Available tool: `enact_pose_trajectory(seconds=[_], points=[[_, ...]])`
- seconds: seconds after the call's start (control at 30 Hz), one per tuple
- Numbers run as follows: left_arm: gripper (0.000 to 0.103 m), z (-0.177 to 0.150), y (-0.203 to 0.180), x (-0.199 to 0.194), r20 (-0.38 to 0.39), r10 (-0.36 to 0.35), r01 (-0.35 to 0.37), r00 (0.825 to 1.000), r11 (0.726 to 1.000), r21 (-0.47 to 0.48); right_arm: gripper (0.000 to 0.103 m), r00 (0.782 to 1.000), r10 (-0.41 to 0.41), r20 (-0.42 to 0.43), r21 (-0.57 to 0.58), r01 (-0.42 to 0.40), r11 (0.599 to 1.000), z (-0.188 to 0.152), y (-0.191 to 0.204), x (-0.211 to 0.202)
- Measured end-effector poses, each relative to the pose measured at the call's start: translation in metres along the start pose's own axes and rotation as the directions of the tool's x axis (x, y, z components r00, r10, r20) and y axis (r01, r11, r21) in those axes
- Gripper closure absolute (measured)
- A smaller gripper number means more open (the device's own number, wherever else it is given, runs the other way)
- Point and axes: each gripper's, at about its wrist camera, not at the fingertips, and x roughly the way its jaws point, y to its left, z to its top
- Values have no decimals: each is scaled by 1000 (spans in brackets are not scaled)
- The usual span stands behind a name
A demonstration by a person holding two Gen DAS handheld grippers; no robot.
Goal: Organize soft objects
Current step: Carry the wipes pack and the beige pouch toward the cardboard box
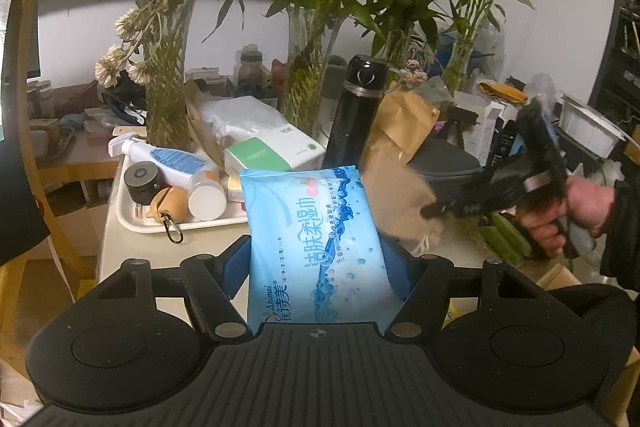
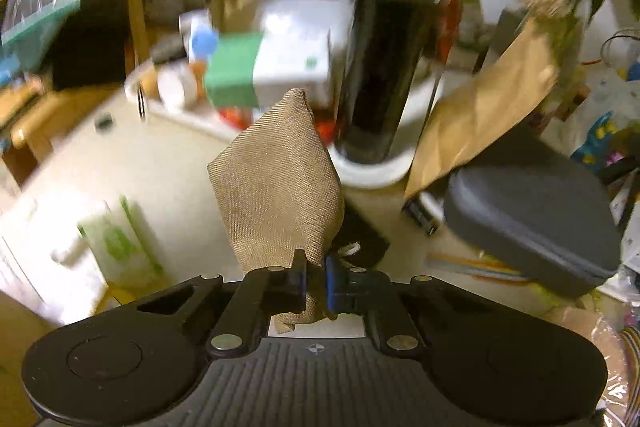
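My left gripper [image 1: 316,259] is shut on a blue wet-wipes pack [image 1: 316,239] and holds it above the cream table [image 1: 120,243]. My right gripper [image 2: 316,283] is shut on the neck of a tan burlap pouch [image 2: 280,187], which points forward above the table [image 2: 160,155]. In the left wrist view the right gripper [image 1: 432,211] comes in from the right, held by a hand, with the blurred burlap pouch [image 1: 396,203] at its tip, just right of the wipes pack.
A white tray [image 1: 132,223] holds a spray bottle [image 1: 168,159] and small items. A green-and-white box [image 1: 276,151], a black flask [image 1: 356,107], glass vases with bamboo [image 1: 168,99], a brown paper bag [image 2: 480,115] and a grey zip case [image 2: 532,203] crowd the table.
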Motion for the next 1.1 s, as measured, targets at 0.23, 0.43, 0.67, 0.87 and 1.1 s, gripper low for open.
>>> enact_pose_trajectory(seconds=[0.23,0.43,0.67,0.87,1.1], points=[[36,-2,-6,3,15,-26,25,1000,999,19,92,991,6,136,47,-12,999,8,2,-49],[36,-7,-10,4,32,-69,68,997,997,42,92,981,3,193,74,-18,997,2,3,-73],[36,-10,-5,5,56,-51,50,997,999,9,92,974,5,225,125,-34,992,-9,1,-89],[36,-9,-2,-3,82,-21,22,996,1000,-3,92,970,2,244,137,-37,990,-15,3,-101],[36,-9,-12,-32,100,46,-45,994,999,-7,92,952,2,305,169,-57,984,-29,3,-134]])
